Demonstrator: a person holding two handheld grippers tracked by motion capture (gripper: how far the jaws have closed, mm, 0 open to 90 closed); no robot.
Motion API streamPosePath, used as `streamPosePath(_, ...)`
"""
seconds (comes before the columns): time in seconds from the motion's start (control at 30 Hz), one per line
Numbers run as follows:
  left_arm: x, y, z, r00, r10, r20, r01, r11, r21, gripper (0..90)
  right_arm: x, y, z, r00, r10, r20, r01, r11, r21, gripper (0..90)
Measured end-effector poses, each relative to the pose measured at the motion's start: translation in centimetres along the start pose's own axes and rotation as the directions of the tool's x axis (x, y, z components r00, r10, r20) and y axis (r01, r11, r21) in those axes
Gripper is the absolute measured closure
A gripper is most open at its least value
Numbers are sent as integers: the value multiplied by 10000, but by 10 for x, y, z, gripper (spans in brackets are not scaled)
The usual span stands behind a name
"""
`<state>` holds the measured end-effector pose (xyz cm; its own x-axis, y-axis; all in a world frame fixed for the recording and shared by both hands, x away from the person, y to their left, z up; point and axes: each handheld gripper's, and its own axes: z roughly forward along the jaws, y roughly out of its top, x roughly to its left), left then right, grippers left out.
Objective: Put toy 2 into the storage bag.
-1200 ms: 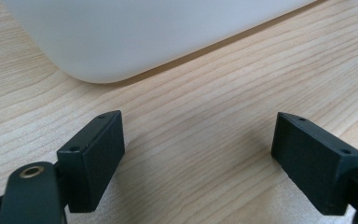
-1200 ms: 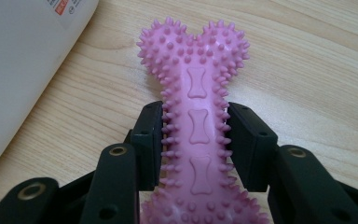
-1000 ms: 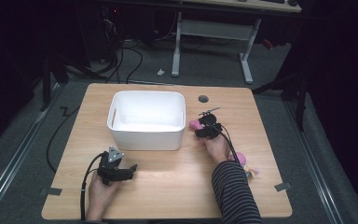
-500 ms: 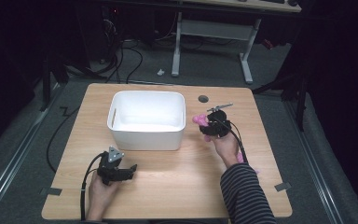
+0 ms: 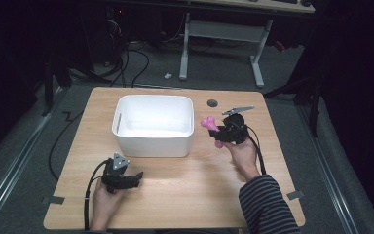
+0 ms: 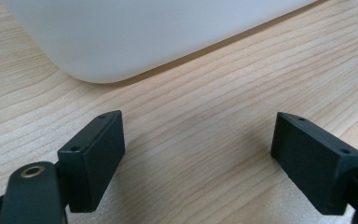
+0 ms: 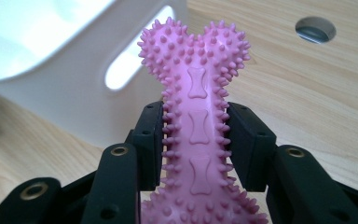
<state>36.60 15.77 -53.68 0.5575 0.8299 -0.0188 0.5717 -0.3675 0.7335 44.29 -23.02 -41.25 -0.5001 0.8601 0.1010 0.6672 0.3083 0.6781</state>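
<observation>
I am lifting my right tongs (image 5: 222, 132) off the desk (image 5: 185, 190) and nearer the white bin (image 5: 153, 146), gripping the pink spiky bone toy (image 7: 198, 116) by its shaft just beside the bin's right wall. My left tongs (image 5: 135, 176) are resting open on the desk in front of the bin.

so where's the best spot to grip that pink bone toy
By the narrow shaft of the bone toy, jaws closing across it from its two long sides, as the right gripper does now. The knobbed ends are wider than the shaft, so they should stop it sliding out, and the spikes likely add grip.
</observation>
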Motion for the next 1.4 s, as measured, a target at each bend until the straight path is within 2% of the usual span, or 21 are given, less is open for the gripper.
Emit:
streamPosePath(0.33, 0, 0, 0, 10000, 45, 33, -45, 10000, -12, 190, 23, 19, -24, 9961, -704, -534, 671, 9959, -609, 591)
streamPosePath(0.43, 0, 0, 0, 10000, 39, 37, -39, 10000, -14, 191, 30, 28, -27, 9932, -929, -699, 869, 9926, -849, 591)
streamPosePath(0.73, 0, 0, 0, 10000, 36, 38, -36, 10000, -18, 191, 47, 48, -31, 9851, -1428, -953, 1319, 9849, -1122, 592)
streamPosePath(1.13, 0, 0, 0, 10000, 41, 45, -40, 10000, -11, 191, 63, 69, -22, 9761, -1969, -917, 1867, 9763, -1094, 591)
streamPosePath(1.4, 0, 0, 0, 10000, 60, 44, -60, 10000, 5, 191, 71, 78, -10, 9717, -2086, -1111, 1989, 9756, -925, 590)
